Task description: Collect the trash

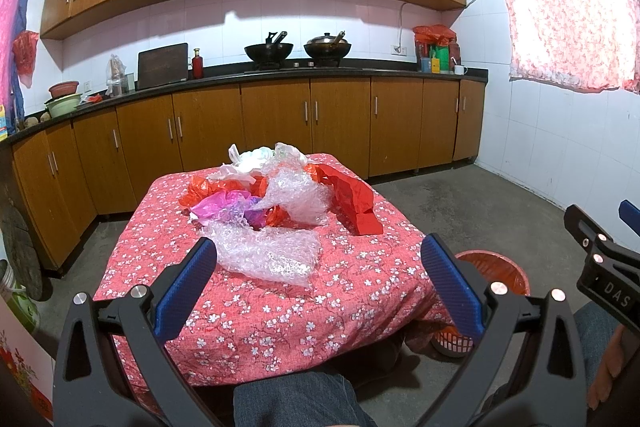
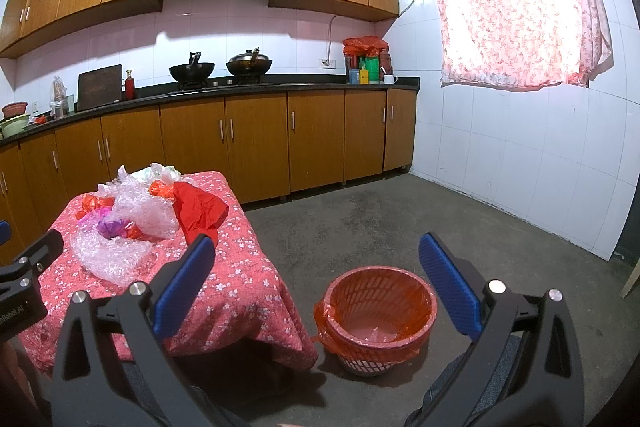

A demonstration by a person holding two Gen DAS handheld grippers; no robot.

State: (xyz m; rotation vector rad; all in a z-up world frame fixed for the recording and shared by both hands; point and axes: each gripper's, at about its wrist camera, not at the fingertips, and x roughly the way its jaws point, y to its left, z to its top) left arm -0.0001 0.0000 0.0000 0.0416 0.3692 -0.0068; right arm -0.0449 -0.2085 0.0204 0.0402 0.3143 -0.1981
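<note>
A heap of trash lies on a low table under a red flowered cloth (image 1: 256,311): clear bubble wrap (image 1: 268,251), a second bubble wrap piece (image 1: 300,195), red paper (image 1: 356,199), pink and purple plastic (image 1: 232,207), orange plastic (image 1: 204,191) and white bags (image 1: 252,159). My left gripper (image 1: 320,263) is open, held short of the near bubble wrap. My right gripper (image 2: 316,263) is open and empty, above the floor between the table (image 2: 248,287) and a red basket bin (image 2: 376,311) lined with an orange bag. The same bubble wrap (image 2: 112,255) and red paper (image 2: 200,211) show in the right wrist view.
Brown cabinets (image 1: 280,123) and a dark counter with two woks (image 1: 268,51) line the far wall. A curtained window (image 2: 516,11) is on the right wall. The bin (image 1: 496,271) stands at the table's right front corner. A person's knee in jeans (image 1: 296,403) is below the left gripper.
</note>
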